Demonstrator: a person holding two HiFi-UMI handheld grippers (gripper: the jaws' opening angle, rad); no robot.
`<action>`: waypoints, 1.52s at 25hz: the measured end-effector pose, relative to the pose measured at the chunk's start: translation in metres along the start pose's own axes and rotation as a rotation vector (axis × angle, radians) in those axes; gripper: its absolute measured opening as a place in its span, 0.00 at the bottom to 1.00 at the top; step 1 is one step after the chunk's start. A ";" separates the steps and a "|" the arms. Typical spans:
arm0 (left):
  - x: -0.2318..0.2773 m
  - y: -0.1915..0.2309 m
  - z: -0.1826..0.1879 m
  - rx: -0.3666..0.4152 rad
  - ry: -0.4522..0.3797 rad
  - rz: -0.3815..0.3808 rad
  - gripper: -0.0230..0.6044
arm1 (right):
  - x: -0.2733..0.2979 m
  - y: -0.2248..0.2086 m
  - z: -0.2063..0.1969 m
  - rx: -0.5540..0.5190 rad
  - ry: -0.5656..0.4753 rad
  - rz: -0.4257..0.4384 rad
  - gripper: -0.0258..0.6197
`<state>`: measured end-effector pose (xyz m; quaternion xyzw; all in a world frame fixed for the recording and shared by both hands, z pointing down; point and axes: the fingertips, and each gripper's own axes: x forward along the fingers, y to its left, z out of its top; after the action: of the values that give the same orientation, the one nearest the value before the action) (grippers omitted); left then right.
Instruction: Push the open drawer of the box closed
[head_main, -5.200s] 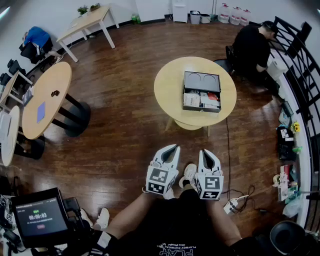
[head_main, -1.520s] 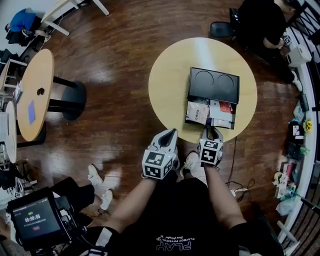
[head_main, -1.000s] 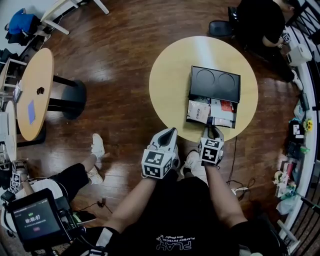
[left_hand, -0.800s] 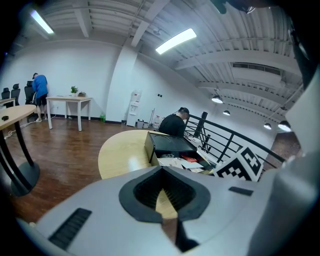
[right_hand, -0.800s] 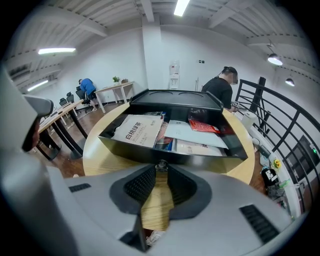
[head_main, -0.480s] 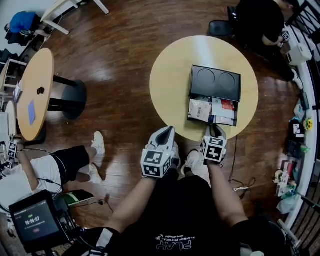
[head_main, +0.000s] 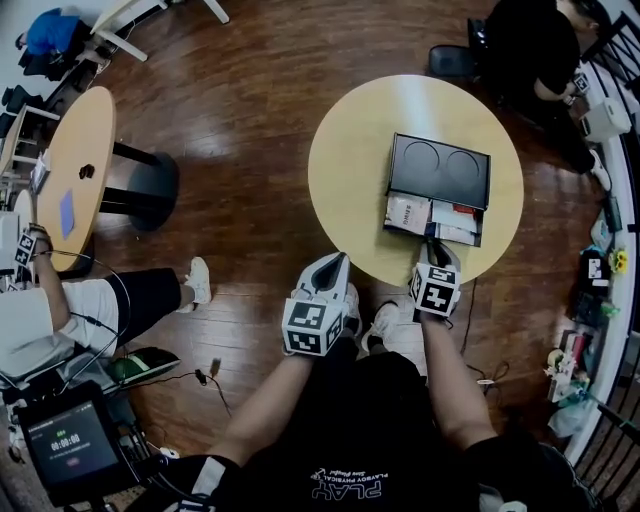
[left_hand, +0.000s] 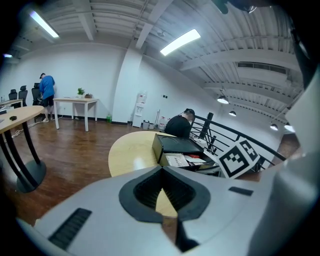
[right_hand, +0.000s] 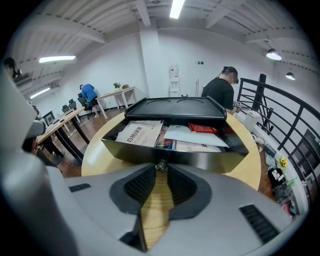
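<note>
The black box, two round recesses in its lid, sits on a round pale wooden table, its drawer partly open, full of paper packets. The right gripper, jaws together, meets the drawer's knob; the left gripper is closed and empty above the dark plank floor

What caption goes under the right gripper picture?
Right gripper, tips at the knob of the black box's open drawer.

Glossy black box — matt pale-wood table — paper packets inside
</note>
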<state>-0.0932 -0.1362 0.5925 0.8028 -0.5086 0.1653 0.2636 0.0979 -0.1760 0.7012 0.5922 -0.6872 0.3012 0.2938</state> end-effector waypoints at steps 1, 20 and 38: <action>-0.001 0.001 0.000 -0.001 -0.001 0.001 0.03 | 0.002 0.000 0.003 -0.001 -0.005 0.001 0.16; -0.003 -0.001 -0.009 -0.006 0.022 -0.003 0.03 | 0.027 -0.012 0.041 -0.010 -0.042 -0.023 0.16; -0.006 -0.001 -0.011 0.037 0.025 0.004 0.03 | 0.050 -0.022 0.067 -0.007 -0.055 -0.038 0.16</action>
<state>-0.0953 -0.1252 0.5978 0.8043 -0.5038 0.1854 0.2549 0.1100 -0.2616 0.6976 0.6121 -0.6846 0.2769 0.2827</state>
